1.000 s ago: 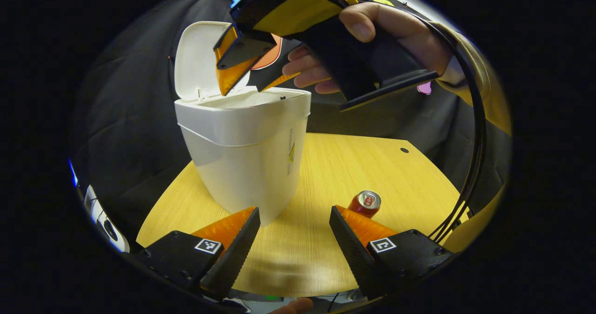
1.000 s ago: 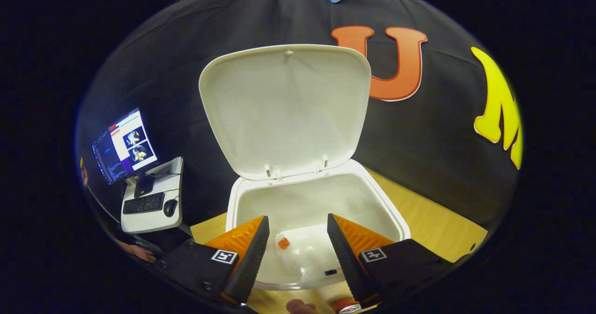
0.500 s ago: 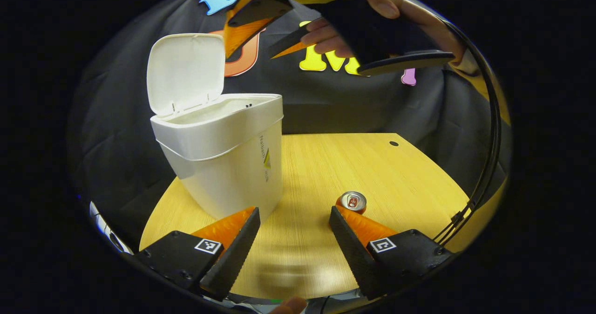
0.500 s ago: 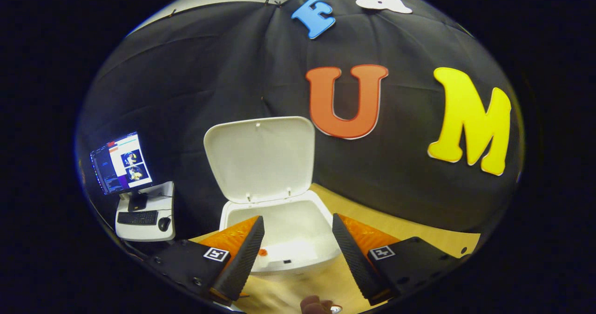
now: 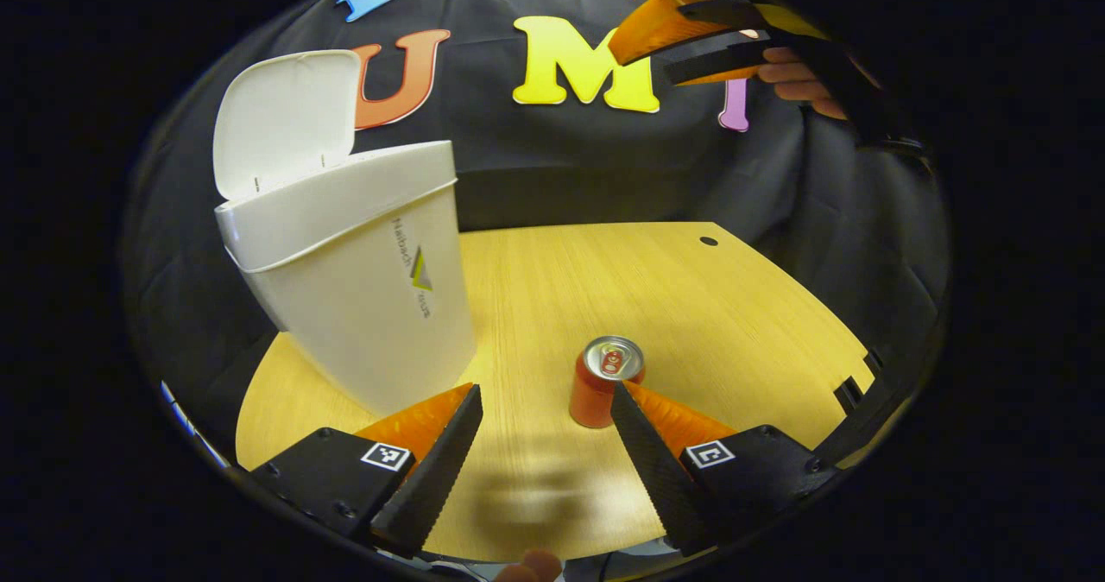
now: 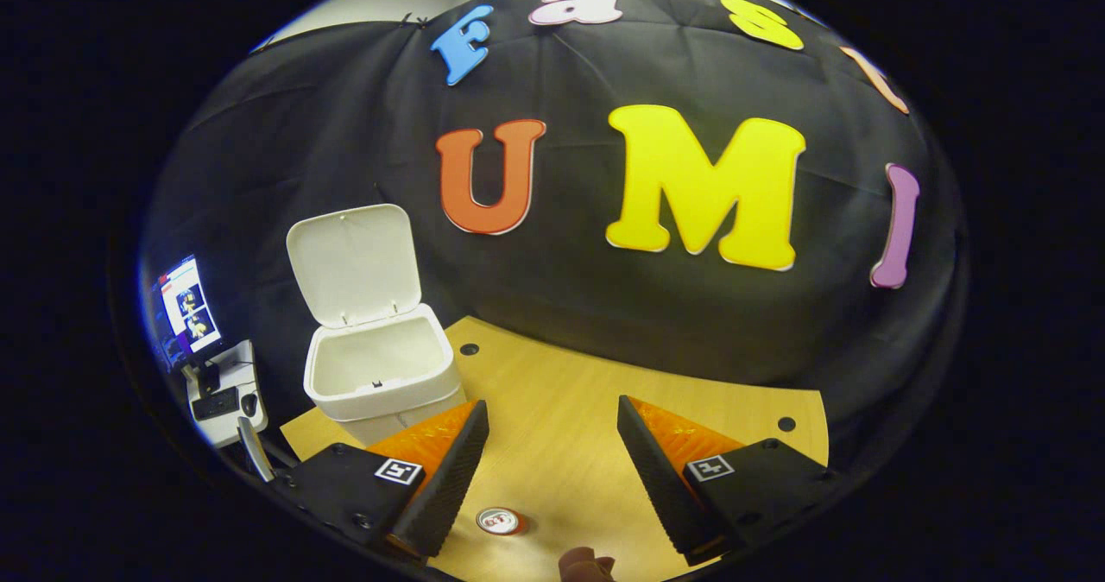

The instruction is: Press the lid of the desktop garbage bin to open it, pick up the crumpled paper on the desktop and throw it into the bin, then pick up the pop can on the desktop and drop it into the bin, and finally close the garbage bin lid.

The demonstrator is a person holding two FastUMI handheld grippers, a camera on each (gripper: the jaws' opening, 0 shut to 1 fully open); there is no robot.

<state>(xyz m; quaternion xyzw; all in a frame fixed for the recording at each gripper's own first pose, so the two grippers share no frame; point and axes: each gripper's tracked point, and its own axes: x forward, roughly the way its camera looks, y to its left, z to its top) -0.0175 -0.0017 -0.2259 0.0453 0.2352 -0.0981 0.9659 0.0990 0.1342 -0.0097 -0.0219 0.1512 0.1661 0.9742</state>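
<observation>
Wooden desktop (image 5: pixel 691 306); left gripper (image 5: pixel 546 405) agape beside pop can (image 5: pixel 603 382)

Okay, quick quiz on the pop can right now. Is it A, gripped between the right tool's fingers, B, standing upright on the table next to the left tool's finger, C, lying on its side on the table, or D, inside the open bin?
B: the pop can stands upright on the table, top up, just beside a finger of the open left tool, away from the bin with its raised lid.
</observation>
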